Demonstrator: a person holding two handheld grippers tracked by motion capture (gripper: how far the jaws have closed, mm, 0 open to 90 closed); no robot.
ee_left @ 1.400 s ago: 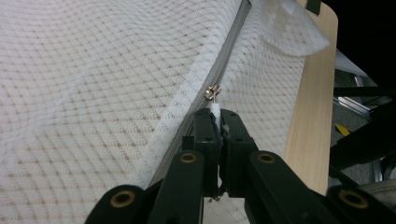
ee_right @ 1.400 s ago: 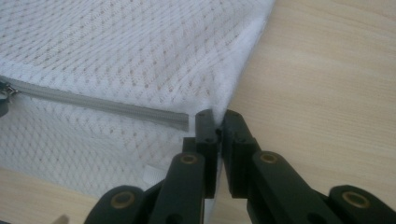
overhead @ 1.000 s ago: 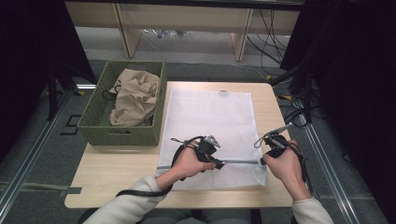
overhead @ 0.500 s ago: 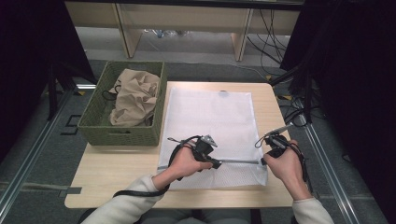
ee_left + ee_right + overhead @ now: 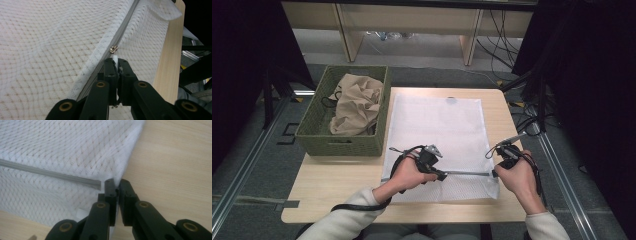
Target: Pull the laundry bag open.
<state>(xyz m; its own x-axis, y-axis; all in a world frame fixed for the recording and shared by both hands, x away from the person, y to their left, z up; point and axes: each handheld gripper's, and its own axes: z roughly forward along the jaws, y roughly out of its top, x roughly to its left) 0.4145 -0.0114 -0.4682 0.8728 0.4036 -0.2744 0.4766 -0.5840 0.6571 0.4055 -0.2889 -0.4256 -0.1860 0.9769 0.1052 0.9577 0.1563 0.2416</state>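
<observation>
Left gripper (image 5: 117,65) is clamped on the white zipper pull (image 5: 115,59) of the mesh bag (image 5: 439,130); right gripper (image 5: 116,185) is pinched on the bag's edge by the zipper (image 5: 50,173) end. Bag is laid flat on the table (image 5: 337,187), basket (image 5: 319,122) with cloth (image 5: 357,102) beside it

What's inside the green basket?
A crumpled tan cloth lies in the green basket, with a dark cord at its left side. Whatever is underneath the cloth is covered.
</observation>
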